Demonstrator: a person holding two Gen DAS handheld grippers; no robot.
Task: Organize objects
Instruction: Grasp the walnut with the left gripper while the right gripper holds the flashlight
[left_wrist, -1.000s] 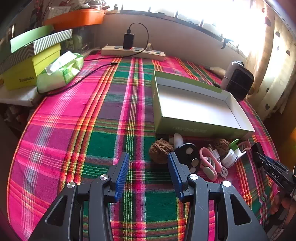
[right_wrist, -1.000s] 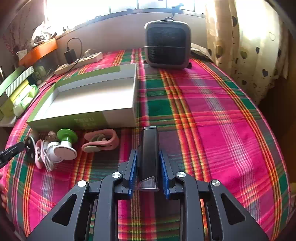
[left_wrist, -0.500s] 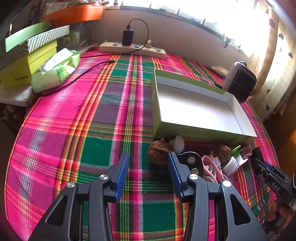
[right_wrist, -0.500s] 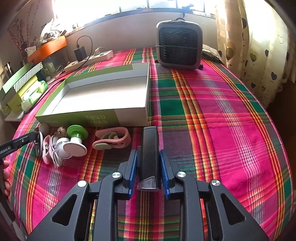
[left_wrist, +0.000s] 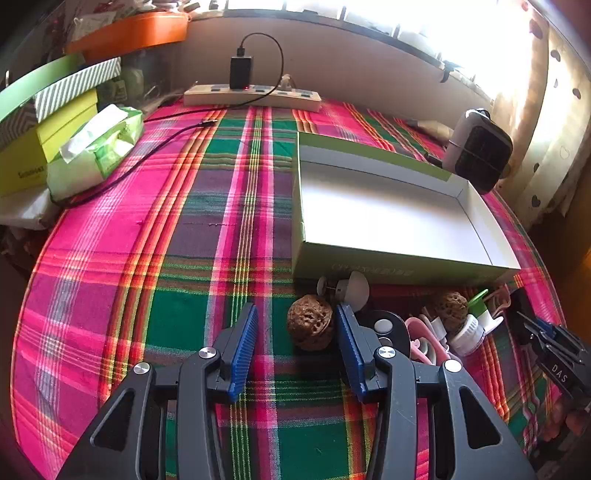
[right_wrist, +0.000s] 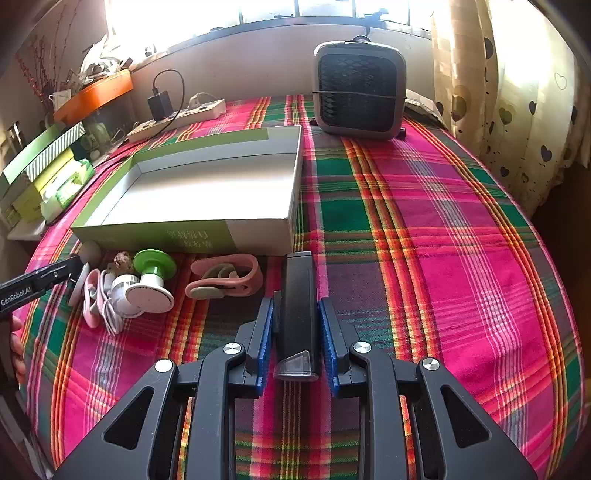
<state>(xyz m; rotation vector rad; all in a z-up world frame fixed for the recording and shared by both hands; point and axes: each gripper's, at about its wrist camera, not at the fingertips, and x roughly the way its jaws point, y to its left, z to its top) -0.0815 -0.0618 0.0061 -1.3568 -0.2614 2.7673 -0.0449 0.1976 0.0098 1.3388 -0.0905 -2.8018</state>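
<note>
Objects to sort sit in a loose cluster on the plaid-covered worktop (right_wrist: 424, 229), right against the near wall of an open green-sided box (right_wrist: 207, 192) with a bare white floor.

Right claw (right_wrist: 297, 334): clamped on a black oblong device (right_wrist: 299, 306) with a clear cap at the near end. Blue pads press both its long sides; its far end points at the box's near right corner.

Left claw (left_wrist: 295, 345): jaws spread wide, nothing between the pads. A walnut (left_wrist: 310, 326) lies just ahead, close to the right finger (left_wrist: 349, 345), not gripped. Can't tell if they touch.

Rest of the cluster:
- white mushroom-shaped knob (left_wrist: 345, 288) just beyond the walnut, at the box wall
- second walnut (left_wrist: 448, 306) further right
- green-and-white suction hook (right_wrist: 151, 280) on its side
- pink silicone loop holder (right_wrist: 225, 280) between the hook and the black device
- pink clip with white cable (right_wrist: 98, 299) at the left end
- round black part (left_wrist: 386, 328) behind the left claw's right finger

Background: grey desk fan (right_wrist: 358, 98) at the far edge, power strip (left_wrist: 251, 96) with a black charger plugged in, tissue pack (left_wrist: 96, 149) and stacked boxes (left_wrist: 40, 122) at far left.
</note>
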